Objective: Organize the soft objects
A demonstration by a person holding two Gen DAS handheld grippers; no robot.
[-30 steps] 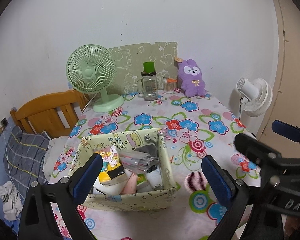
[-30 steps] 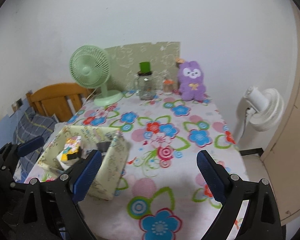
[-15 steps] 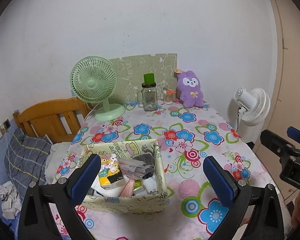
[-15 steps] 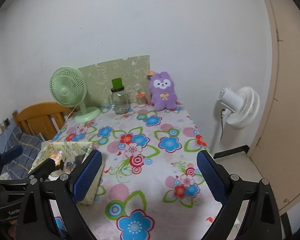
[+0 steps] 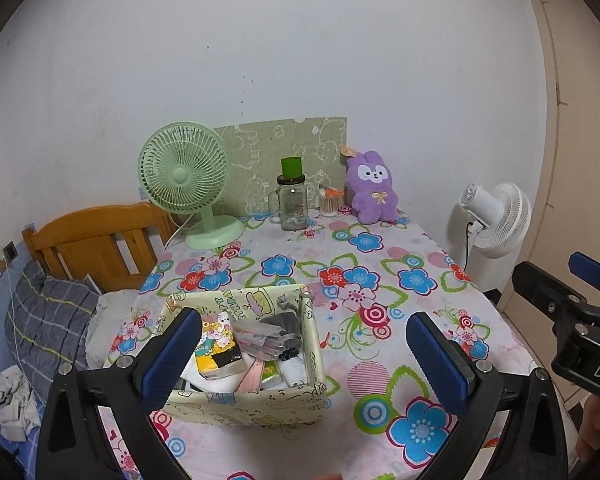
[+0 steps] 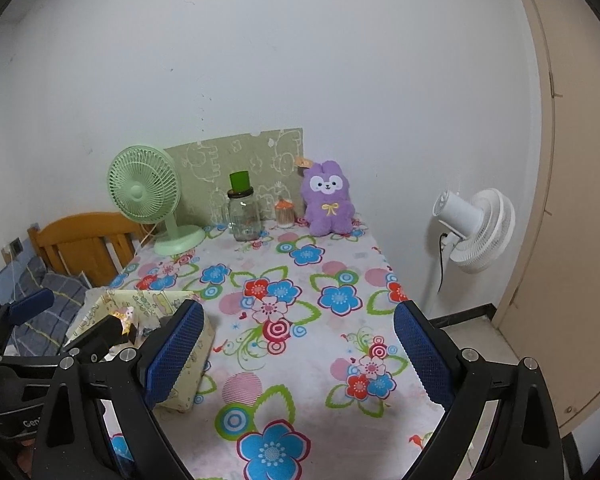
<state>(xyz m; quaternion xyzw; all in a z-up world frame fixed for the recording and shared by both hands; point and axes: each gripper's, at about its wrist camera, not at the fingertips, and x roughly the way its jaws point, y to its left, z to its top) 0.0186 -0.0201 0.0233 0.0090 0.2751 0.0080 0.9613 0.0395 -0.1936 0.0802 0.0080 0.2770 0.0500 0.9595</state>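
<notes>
**Reader:** Two grippers are in view, yes? What are they doing?

**Describer:** Both are spread wide and hold nothing. The left gripper (image 5: 304,356) hovers over the near end of a flowered table (image 5: 380,396), right above a fabric storage bin (image 5: 244,400) printed with cartoons. The right gripper (image 6: 296,354) hangs just right of that bin, over bare tablecloth.

**Reader:** Where is the soft thing to be tidied?

**Describer:** A purple plush bunny (image 5: 372,188) sits upright at the far end of the table from the bin, against the wall, well apart from both grippers. Left of the bunny stand a small jar of cotton swabs (image 5: 329,202), a glass jar (image 5: 293,206) with a green cap, then a green desk fan (image 5: 188,184). The bin already holds small packets and a tissue pack (contents are jumbled and hard to name).

**Reader:** What has just changed?

**Describer:** Over the last second both grippers have pulled back and risen from the bin; the right view has swung off it and now takes in the whole table. To me that reads as the bin being done with for now, and the bunny as the likely next pick, not yet begun.
</notes>
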